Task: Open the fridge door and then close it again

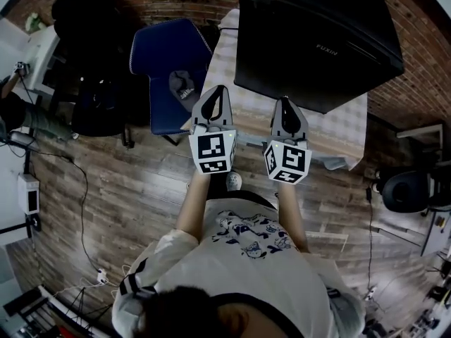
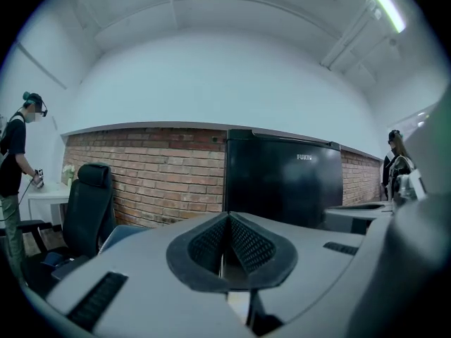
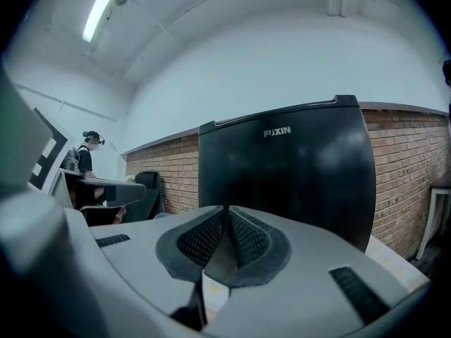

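Observation:
A small black fridge [image 1: 317,37] stands on a table with a checked cloth [image 1: 338,129], against a brick wall; its door is closed. It also fills the right gripper view, where the fridge [image 3: 282,174] faces me squarely, and sits right of centre as the fridge [image 2: 282,182] in the left gripper view. My left gripper [image 1: 218,90] hovers over the table's near left corner, shut and empty. My right gripper [image 1: 285,101] hangs beside it over the table's front edge, shut and empty, a short way from the fridge front. The left gripper [image 2: 227,217] and right gripper [image 3: 227,210] each show jaws pressed together.
A blue chair [image 1: 169,62] stands left of the table with a cap on its seat. A black office chair [image 2: 88,203] is further left by a white desk. Two people stand at the room's sides. Cables and a power strip [image 1: 28,192] lie on the wood floor.

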The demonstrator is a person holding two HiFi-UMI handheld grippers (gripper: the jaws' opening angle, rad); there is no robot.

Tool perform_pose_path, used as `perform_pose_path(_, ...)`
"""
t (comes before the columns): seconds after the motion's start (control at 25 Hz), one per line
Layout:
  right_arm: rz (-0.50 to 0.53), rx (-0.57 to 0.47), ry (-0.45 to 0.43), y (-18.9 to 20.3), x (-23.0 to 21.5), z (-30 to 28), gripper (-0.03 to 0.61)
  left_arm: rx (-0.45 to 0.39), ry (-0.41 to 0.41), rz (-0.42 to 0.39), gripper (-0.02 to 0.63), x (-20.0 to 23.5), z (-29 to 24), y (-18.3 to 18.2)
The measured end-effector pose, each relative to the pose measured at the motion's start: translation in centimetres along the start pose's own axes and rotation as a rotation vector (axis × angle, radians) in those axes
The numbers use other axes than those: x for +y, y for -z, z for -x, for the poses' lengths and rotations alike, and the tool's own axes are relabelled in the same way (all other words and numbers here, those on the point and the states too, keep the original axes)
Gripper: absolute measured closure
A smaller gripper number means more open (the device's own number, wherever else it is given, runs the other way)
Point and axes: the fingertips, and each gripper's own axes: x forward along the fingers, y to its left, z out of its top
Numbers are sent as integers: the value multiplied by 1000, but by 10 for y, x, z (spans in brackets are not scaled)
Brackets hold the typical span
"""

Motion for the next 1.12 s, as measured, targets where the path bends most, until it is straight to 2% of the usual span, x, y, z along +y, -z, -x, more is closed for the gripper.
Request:
perform_pose_path(0.24, -8, 6, 45, 1, -1, -26, 537, 7, 57, 10, 595, 10, -31, 1)
perform_pose_path(0.64, -11, 30, 164, 0, 13, -64, 537, 43, 282, 29, 589, 18, -89, 2)
perform_pose_path(0.68, -10, 35, 179, 1, 13, -68, 537, 50, 310, 38, 567, 17, -95, 4)
perform_pose_path(0.76, -12, 44, 211, 2, 11, -74, 537, 65, 373, 45, 471, 14, -106, 8)
perform_pose_path(0.92, -21, 56, 271, 6, 7, -85, 537, 93, 459, 14, 455, 11, -123, 16)
perform_pose_path(1.12, -16, 80, 330, 12, 4, -94, 537, 113, 555, 13, 419, 6, -140, 23)
